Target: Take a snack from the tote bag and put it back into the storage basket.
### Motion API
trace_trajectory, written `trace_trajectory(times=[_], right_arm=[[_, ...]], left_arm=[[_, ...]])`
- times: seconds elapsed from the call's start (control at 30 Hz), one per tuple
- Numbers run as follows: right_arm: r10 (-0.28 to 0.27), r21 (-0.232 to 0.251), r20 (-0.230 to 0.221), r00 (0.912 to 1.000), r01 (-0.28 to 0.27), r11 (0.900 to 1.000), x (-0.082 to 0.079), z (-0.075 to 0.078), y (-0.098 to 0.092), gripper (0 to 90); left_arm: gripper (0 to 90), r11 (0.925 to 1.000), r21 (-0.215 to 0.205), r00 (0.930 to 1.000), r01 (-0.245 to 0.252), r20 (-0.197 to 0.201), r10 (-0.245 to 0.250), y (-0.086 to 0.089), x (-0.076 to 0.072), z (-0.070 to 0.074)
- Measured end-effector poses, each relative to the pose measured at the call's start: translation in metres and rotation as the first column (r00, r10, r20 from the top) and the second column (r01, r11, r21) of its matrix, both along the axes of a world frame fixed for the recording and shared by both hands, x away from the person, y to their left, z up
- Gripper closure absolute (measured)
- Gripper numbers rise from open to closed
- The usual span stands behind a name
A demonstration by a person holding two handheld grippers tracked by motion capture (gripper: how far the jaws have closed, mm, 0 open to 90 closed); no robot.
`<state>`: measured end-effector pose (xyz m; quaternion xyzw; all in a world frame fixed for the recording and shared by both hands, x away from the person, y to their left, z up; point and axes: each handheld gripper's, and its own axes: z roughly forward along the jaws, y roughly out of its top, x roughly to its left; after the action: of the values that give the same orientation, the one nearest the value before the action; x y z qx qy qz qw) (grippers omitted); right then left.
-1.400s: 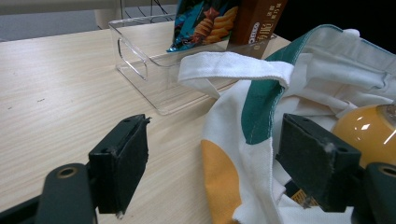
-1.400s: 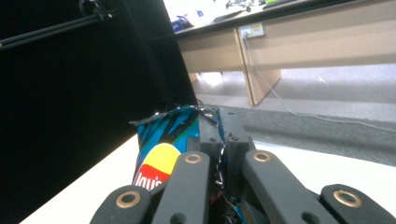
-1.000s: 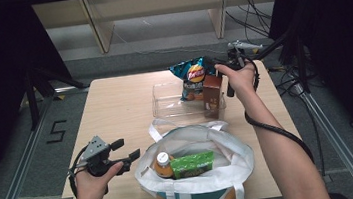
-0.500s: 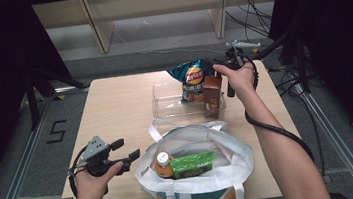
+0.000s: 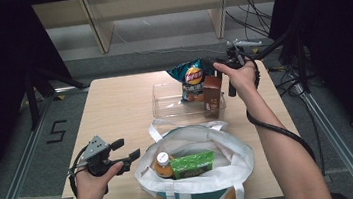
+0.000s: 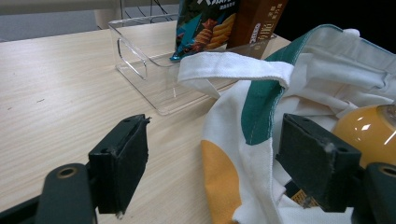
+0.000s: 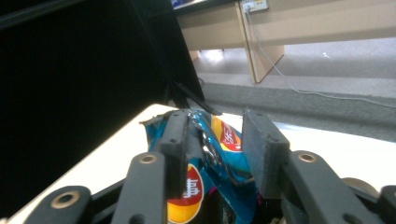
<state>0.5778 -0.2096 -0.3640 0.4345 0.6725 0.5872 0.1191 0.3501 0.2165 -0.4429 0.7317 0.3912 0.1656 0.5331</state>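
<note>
Right tongs (image 7: 215,140) newly parted around chip bag (image 5: 191,77)

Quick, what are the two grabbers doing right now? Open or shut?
Left gripper: open, holding nothing, beside the tote bag.
Right gripper: jaws just opening, chip bag between them, no longer squeezed.
</note>
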Motion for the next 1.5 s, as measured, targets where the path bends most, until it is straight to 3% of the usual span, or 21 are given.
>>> trace_trajectory(times=[0.1, 0.17, 0.2, 0.33, 0.47, 0.57, 0.6, 0.63, 0.7, 0.77, 0.8, 0.83, 0.93, 0.97, 1.1, 1.37, 1.5], right_arm=[[-0.002, -0.002, -0.013, 0.9999, 0.002, 1.000, 0.000, 0.001, -0.002, 61.9], [0.002, -0.019, 0.012, 0.9999, -0.002, 1.000, 0.001, 0.002, -0.004, 61.9], [0.001, 0.000, -0.004, 1.0000, -0.001, 1.000, -0.002, 0.003, -0.002, 61.8], [-0.004, 0.012, 0.032, 0.9995, 0.004, 1.000, -0.003, 0.007, -0.007, 61.4], [-0.015, 0.018, 0.033, 0.9993, 0.014, 1.000, -0.008, 0.014, -0.010, 61.4], [-0.015, 0.003, 0.057, 0.9982, 0.015, 1.000, -0.009, 0.017, -0.015, 61.4], [-0.022, 0.010, 0.038, 0.9990, 0.021, 1.000, -0.012, 0.018, -0.014, 61.5], [-0.021, -0.018, 0.068, 0.9975, 0.022, 1.000, -0.012, 0.018, -0.017, 61.6], [-0.025, -0.007, 0.061, 0.9978, 0.025, 1.000, -0.016, 0.020, -0.018, 61.7], [-0.025, -0.040, 0.086, 0.9960, 0.029, 0.999, -0.019, 0.023, -0.022, 62.1], [-0.037, -0.027, 0.065, 0.9972, 0.039, 0.999, -0.022, 0.025, -0.022, 62.2], [-0.035, -0.033, 0.089, 0.9954, 0.038, 0.999, -0.023, 0.027, -0.024, 62.4], [-0.040, -0.043, 0.092, 0.9950, 0.045, 0.998, -0.033, 0.033, -0.029, 63.0], [-0.033, -0.061, 0.116, 0.9927, 0.041, 0.997, -0.035, 0.034, -0.031, 63.0], [-0.030, -0.082, 0.119, 0.9925, 0.040, 0.996, -0.047, 0.039, -0.037, 63.4], [-0.002, -0.102, 0.150, 0.9887, 0.018, 0.995, -0.071, 0.041, -0.043, 63.4], [-0.002, -0.097, 0.135, 0.9908, 0.015, 0.995, -0.084, 0.036, -0.046, 63.4]], left_arm=[[23.8, 1.0000, 0.000, 1.0000, -0.001, -0.002, 0.001, 0.000, 0.000, 0.000], [23.8, 1.0000, 0.001, 1.0000, -0.001, -0.002, 0.001, 0.000, 0.000, 0.000], [23.8, 1.0000, -0.001, 1.0000, -0.001, -0.002, 0.001, 0.000, 0.000, 0.000], [23.8, 1.0000, -0.001, 1.0000, 0.000, 0.000, 0.000, 0.000, 0.000, 0.000], [23.8, 1.0000, -0.001, 1.0000, -0.001, 0.002, 0.001, 0.000, 0.000, 0.000], [23.8, 1.0000, -0.007, 1.0000, 0.002, 0.007, -0.002, 0.000, 0.000, 0.001], [23.8, 1.0000, -0.002, 1.0000, -0.003, 0.006, 0.003, 0.000, 0.000, 0.001], [23.8, 1.0000, 0.005, 0.9998, 0.002, 0.017, -0.002, 0.001, 0.000, 0.001], [23.8, 1.0000, -0.003, 0.9999, -0.003, 0.014, 0.003, 0.001, 0.000, 0.002], [23.8, 1.0000, -0.010, 0.9998, -0.001, 0.021, 0.001, 0.002, 0.000, 0.002], [23.9, 1.0000, -0.008, 0.9998, -0.001, 0.022, 0.002, 0.002, 0.000, 0.002], [23.8, 1.0000, -0.001, 0.9997, -0.003, 0.022, 0.003, 0.002, -0.001, 0.002], [23.9, 1.0000, -0.004, 0.9997, -0.008, 0.021, 0.008, 0.002, -0.001, 0.003], [23.9, 0.9999, -0.005, 0.9997, -0.009, 0.023, 0.009, 0.002, -0.002, 0.003], [23.9, 0.9999, -0.015, 0.9995, -0.007, 0.030, 0.007, 0.002, -0.001, 0.004], [24.2, 0.9996, -0.022, 0.9995, -0.020, 0.025, 0.020, 0.002, -0.003, 0.006], [24.2, 0.9993, -0.033, 0.9992, -0.016, 0.035, 0.017, 0.001, -0.003, 0.007]])
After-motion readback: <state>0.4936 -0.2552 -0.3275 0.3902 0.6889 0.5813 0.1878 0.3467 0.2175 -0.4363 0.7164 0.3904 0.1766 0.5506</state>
